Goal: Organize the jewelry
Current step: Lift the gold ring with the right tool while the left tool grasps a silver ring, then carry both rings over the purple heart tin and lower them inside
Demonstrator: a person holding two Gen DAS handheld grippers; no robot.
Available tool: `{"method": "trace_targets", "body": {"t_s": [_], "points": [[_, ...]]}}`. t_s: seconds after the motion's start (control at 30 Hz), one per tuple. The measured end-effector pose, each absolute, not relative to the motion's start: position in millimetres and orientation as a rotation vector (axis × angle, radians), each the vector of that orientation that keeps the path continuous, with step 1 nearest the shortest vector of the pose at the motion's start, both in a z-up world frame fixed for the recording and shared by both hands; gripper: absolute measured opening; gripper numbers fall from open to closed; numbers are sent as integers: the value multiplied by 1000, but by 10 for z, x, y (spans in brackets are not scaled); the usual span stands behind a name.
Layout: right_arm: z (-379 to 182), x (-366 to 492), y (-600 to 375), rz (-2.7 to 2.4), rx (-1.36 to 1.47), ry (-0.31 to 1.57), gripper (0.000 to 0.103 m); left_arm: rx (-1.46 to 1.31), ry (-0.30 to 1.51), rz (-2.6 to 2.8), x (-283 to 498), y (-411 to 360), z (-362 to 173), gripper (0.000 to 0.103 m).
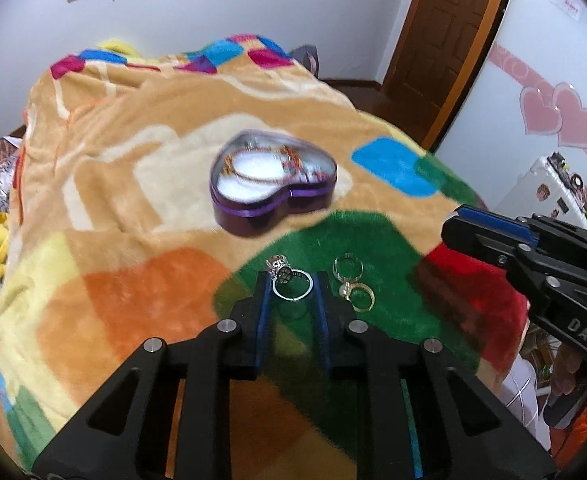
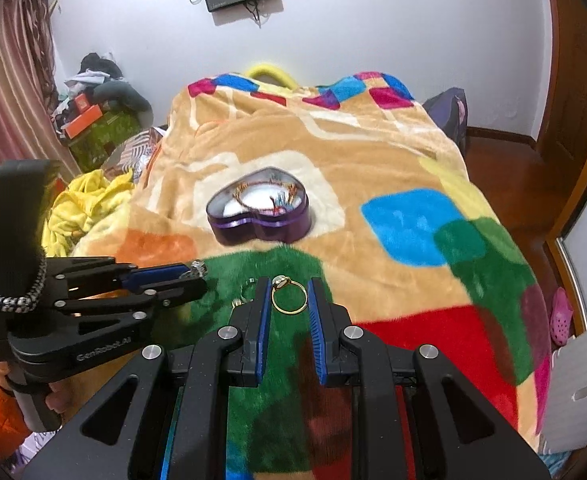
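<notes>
A purple heart-shaped jewelry box (image 1: 273, 184) stands open on the colourful blanket, with a beaded necklace on its white lining; it also shows in the right wrist view (image 2: 259, 212). My left gripper (image 1: 292, 284) is shut on a silver ring (image 1: 291, 282) with a stone top, just above the green patch. Two gold rings (image 1: 353, 282) lie on the green patch to its right. My right gripper (image 2: 289, 298) is shut on a gold ring (image 2: 289, 296) with a pale stone. The left gripper also shows in the right wrist view (image 2: 195, 270), holding the silver ring.
The blanket (image 2: 393, 168) covers a bed. Yellow cloth (image 2: 81, 208) and clutter lie at the bed's left. A wooden door (image 1: 441, 32) and wooden floor are on the right. A white cabinet (image 1: 549, 188) stands by the wall with pink hearts.
</notes>
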State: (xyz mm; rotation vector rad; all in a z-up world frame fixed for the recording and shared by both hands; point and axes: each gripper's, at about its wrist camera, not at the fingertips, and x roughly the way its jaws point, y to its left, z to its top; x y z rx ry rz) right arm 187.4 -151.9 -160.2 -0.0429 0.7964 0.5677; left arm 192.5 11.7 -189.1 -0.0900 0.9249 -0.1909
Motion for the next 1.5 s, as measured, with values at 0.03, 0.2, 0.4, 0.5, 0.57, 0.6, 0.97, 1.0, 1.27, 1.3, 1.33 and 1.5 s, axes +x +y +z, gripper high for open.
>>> {"method": "trace_targets", "body": {"t_s": [0.03, 0.2, 0.4, 0.5, 0.57, 0.6, 0.97, 1.0, 1.27, 1.3, 1.33, 1.5], "points": [[-1583, 1878, -1515, 568, -42, 790, 16, -88, 913, -188, 1921, 127, -1844, 20], [-1463, 1914, -1474, 570, -34, 753, 16, -75, 845, -174, 1898, 182, -1598, 20], [-1371, 1978, -1398, 579, -26, 722, 16, -80, 788, -163, 1924, 251, -1420, 20], [-1321, 2012, -1358, 587, -19, 706, 16, -82, 774, -157, 1958, 284, -1379, 20], [-1288, 2035, -1329, 593, -14, 695, 16, -82, 768, -154, 1986, 302, -1361, 20], [-1276, 2047, -1313, 596, -13, 690, 16, -82, 764, -152, 2011, 313, -1354, 20], [-1249, 2264, -1151, 610, -12, 668, 16, -86, 767, -152, 2231, 384, -1418, 20], [-1252, 2290, -1137, 612, -12, 669, 16, -88, 770, -153, 2254, 388, -1435, 20], [-1365, 2517, -1006, 635, -18, 716, 16, -100, 813, -171, 2452, 406, -1626, 20], [-1398, 2554, -988, 639, -17, 728, 16, -103, 823, -179, 2488, 404, -1664, 20], [-1421, 2581, -972, 642, -19, 738, 16, -104, 829, -182, 2513, 405, -1686, 20], [-1534, 2722, -910, 661, -30, 788, 16, -115, 866, -203, 2664, 401, -1820, 20]]}}
